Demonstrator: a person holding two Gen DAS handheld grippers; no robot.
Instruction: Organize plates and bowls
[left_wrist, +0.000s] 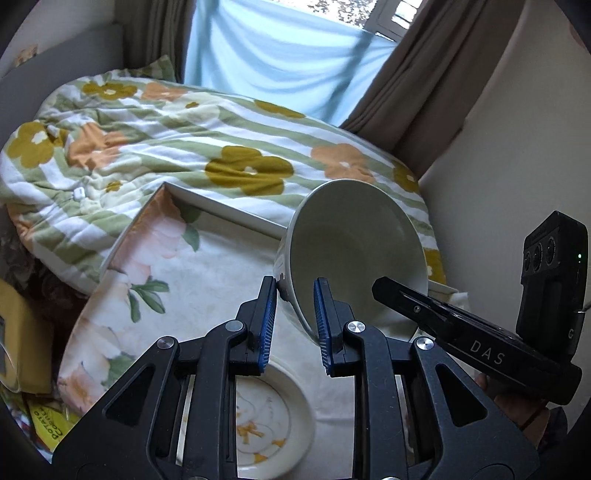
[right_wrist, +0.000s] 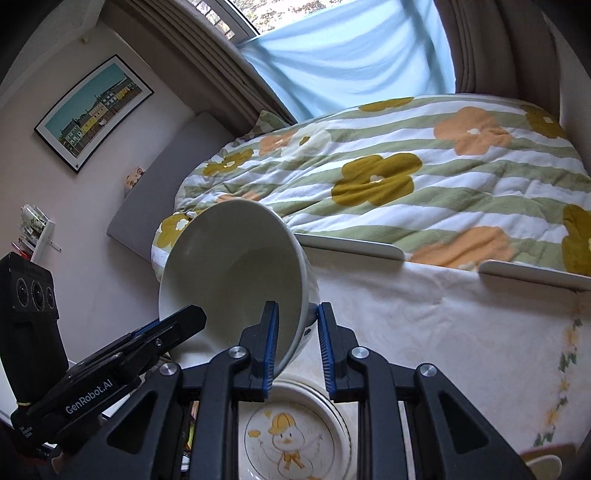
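A large white bowl (left_wrist: 354, 243) hangs tilted in the air above the table, its inside facing both cameras. My left gripper (left_wrist: 295, 325) is shut on the near part of its rim, one blue pad inside the wall and one outside. My right gripper (right_wrist: 299, 343) is shut on the opposite side of the bowl (right_wrist: 229, 273) in the same way. Each view shows the other gripper clamped on the far rim: the right gripper (left_wrist: 391, 291) and the left gripper (right_wrist: 184, 321). Below the bowl a white plate (left_wrist: 258, 424) with a duck drawing (right_wrist: 291, 435) lies on the table.
The table is covered by a cream floral cloth (left_wrist: 207, 273) (right_wrist: 443, 332) and has a raised white rim (left_wrist: 225, 208) (right_wrist: 351, 247). Behind it lies a bed with a striped flowered duvet (left_wrist: 184, 147) (right_wrist: 406, 177). Yellow packets (left_wrist: 48, 424) sit beside the table.
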